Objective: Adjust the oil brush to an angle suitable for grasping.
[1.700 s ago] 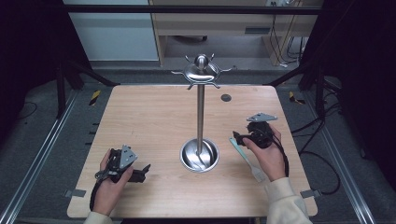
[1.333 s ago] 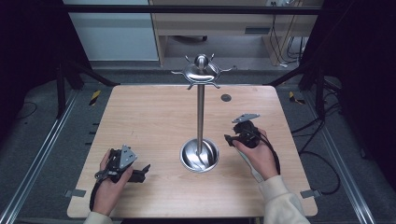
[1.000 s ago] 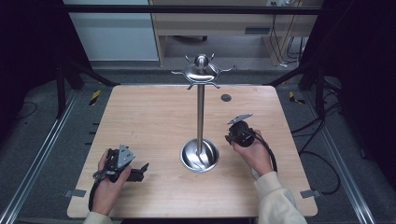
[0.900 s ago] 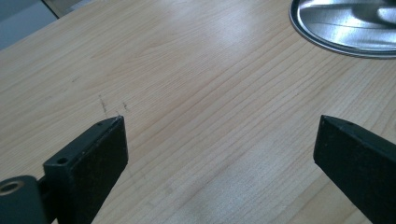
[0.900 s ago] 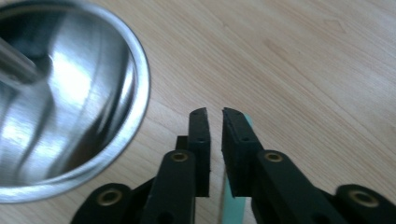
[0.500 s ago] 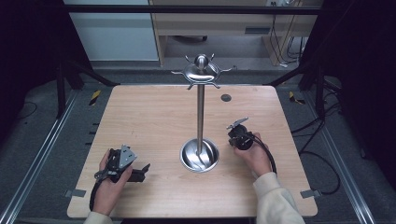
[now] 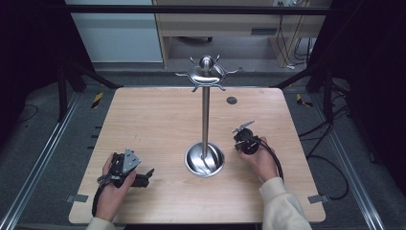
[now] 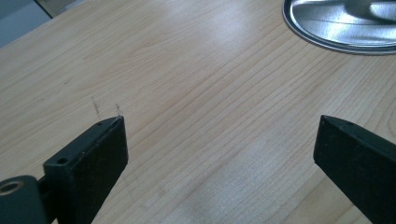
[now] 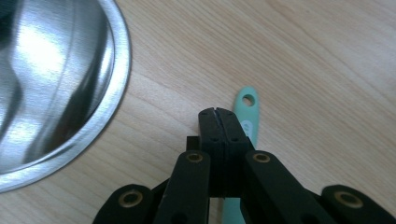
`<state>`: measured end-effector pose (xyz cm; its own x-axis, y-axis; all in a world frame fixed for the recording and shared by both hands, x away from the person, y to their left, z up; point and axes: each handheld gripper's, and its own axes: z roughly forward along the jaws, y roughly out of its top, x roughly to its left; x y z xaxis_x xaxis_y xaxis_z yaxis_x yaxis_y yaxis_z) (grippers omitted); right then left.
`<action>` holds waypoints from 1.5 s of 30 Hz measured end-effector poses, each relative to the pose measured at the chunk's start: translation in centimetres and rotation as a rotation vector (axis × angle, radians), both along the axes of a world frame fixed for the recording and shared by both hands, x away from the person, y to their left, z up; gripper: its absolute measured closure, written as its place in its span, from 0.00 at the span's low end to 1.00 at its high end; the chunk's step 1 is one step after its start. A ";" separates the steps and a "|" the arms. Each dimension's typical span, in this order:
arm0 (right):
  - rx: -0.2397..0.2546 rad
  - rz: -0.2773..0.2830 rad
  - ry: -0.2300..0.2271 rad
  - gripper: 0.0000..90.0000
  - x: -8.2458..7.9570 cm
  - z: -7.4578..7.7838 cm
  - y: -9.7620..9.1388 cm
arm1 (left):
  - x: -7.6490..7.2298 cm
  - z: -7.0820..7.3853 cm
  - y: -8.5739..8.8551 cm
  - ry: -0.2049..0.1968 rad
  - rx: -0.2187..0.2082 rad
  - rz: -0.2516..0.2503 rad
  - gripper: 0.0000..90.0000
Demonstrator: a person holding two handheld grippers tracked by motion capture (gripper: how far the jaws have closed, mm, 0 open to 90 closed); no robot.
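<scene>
Well, mint handle (image 9: 246,120) markings unreadable; right gripper (image 9: 218,113) closed.

Even overhead light on my feed, dark surroundings.
I see the table (image 7: 158,124) evenly lit while the room around it falls near black. Glare streaks the steel base (image 9: 51,88) in my right gripper view, where the near jaws blur; the left gripper view is sharper, with soft shadows on the wood.

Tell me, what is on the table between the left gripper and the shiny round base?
Nothing: only bare wooden table lies between the left gripper and the stand's base, as the left gripper view shows.
</scene>
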<state>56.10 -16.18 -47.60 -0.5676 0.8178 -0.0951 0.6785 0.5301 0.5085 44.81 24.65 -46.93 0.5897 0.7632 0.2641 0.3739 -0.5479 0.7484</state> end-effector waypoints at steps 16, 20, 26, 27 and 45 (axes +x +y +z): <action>0.015 -0.101 0.002 0.97 0.0 0.6 -1.5 | 0.0 0.0 -0.1 -0.004 -0.006 -0.001 0.03; 0.048 -0.118 -0.009 0.91 -1.1 1.9 -2.2 | 0.0 0.0 -0.1 -0.003 -0.003 -0.001 0.03; 0.073 -0.141 -0.012 0.72 -2.7 3.3 -3.3 | -0.2 0.1 0.0 -0.015 -0.009 0.006 0.03; 0.073 -0.141 -0.012 0.72 -2.7 3.3 -3.3 | -0.2 0.1 0.0 -0.015 -0.009 0.006 0.03; 0.096 -0.166 -0.015 0.26 -4.6 3.9 -4.6 | -0.1 0.3 0.4 -0.022 -0.022 0.030 0.03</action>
